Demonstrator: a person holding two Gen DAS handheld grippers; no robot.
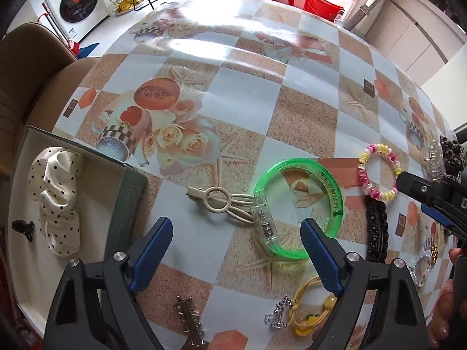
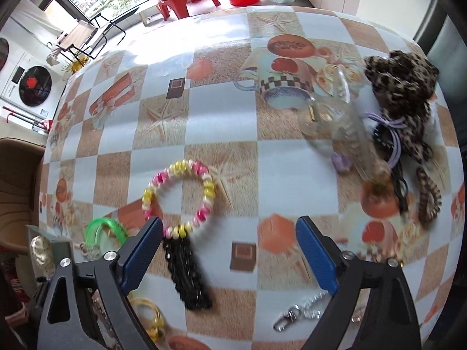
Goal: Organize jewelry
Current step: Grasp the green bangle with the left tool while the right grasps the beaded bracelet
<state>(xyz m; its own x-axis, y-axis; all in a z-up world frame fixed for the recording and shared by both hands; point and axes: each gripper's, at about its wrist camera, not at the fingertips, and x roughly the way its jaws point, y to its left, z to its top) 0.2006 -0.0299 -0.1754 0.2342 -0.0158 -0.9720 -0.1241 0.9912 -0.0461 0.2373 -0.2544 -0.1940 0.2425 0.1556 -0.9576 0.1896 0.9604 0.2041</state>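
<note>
Left tool (image 1: pixel 236 234) wide open above the counter (image 1: pixel 292 102), gripping nothing; between its fingers a cream clip (image 1: pixel 216 202) touching a green bangle (image 1: pixel 297 208). At left a box (image 1: pixel 132 195) with a dotted scrunchie (image 1: pixel 57 195) inside. Right tool (image 2: pixel 229 237) also open and empty, left fingertip (image 2: pixel 151 230) just beside a pink-yellow bracelet (image 2: pixel 179 198), black clip (image 2: pixel 186 274) below it. Leopard scrunchie (image 2: pixel 401 84) and clear clip (image 2: pixel 347 134) far right, well apart. Silver chain (image 2: pixel 300 315) near the right finger.
</note>
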